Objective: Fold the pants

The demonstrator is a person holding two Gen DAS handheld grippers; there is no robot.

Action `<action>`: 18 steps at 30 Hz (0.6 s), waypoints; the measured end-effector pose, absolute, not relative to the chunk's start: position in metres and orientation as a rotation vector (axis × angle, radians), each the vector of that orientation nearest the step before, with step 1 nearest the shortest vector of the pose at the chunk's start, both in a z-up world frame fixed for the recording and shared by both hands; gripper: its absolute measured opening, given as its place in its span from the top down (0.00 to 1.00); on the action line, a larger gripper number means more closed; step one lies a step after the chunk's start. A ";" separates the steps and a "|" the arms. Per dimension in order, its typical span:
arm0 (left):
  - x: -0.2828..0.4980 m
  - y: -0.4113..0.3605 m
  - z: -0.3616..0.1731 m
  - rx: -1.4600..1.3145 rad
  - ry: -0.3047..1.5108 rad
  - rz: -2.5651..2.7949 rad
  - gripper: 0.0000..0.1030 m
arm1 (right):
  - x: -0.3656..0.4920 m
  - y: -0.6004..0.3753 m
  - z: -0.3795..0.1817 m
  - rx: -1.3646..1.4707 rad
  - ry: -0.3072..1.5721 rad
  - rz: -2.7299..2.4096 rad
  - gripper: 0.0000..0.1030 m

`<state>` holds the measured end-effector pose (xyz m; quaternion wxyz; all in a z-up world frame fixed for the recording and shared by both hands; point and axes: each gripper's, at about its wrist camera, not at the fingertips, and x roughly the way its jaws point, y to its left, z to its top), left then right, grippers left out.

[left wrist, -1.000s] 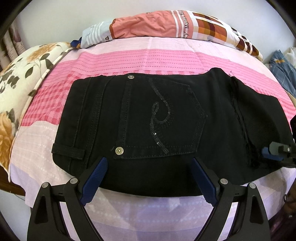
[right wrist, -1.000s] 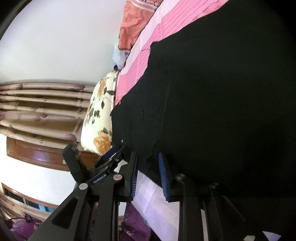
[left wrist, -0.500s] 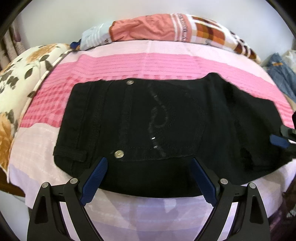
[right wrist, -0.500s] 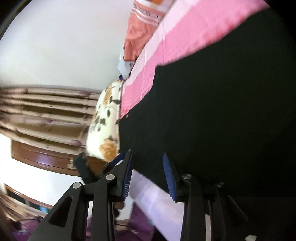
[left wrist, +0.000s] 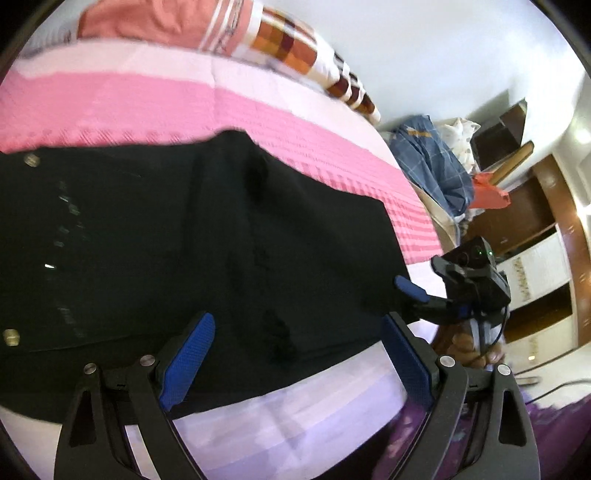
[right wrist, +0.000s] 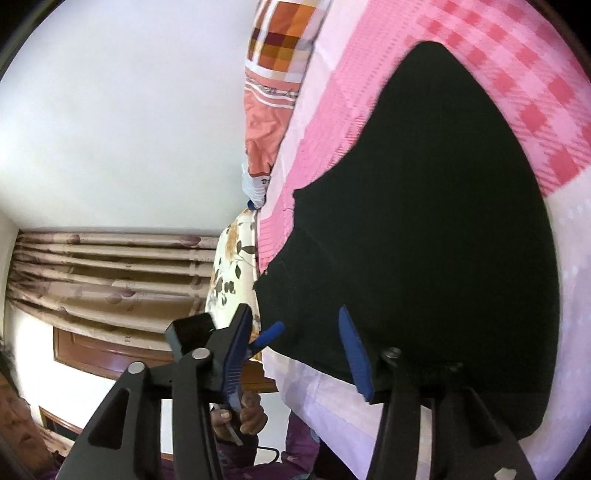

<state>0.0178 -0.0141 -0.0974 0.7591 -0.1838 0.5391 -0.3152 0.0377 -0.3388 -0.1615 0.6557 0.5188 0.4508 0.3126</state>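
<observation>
Black pants (left wrist: 184, 240) lie folded flat on the pink striped bed sheet (left wrist: 147, 103); they also fill the right wrist view (right wrist: 424, 240). My left gripper (left wrist: 295, 354) is open, its blue pads over the near edge of the pants, holding nothing. My right gripper (right wrist: 291, 343) is open and empty, just off the pants' near right corner. It shows in the left wrist view (left wrist: 410, 290) at that corner. My left gripper shows in the right wrist view (right wrist: 266, 334) at the near edge.
A patchwork pillow (left wrist: 258, 33) lies along the far edge of the bed. A floral pillow (right wrist: 229, 280) is at the left end. A blue checked cloth (left wrist: 432, 166) is heaped beyond the right end. Brown cupboards (left wrist: 535, 221) stand at the right.
My right gripper has opened wider and drawn back from the pants' corner. My left wrist view has swung to the right along the pants. The pants lie still.
</observation>
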 end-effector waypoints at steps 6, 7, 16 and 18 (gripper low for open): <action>0.026 -0.023 -0.119 -0.544 1.307 -0.753 0.12 | 0.038 -0.343 -0.161 1.225 1.001 0.717 0.42; 0.026 -0.027 -0.119 -0.554 1.330 -0.778 0.14 | 0.038 -0.344 -0.162 1.235 1.001 0.715 0.41; 0.028 -0.031 -0.151 -0.620 1.557 -0.698 0.80 | 0.036 -0.356 -0.169 1.350 0.972 0.701 0.37; 0.030 -0.032 -0.154 -0.651 1.570 -0.698 0.86 | 0.036 -0.356 -0.169 1.351 0.975 0.700 0.36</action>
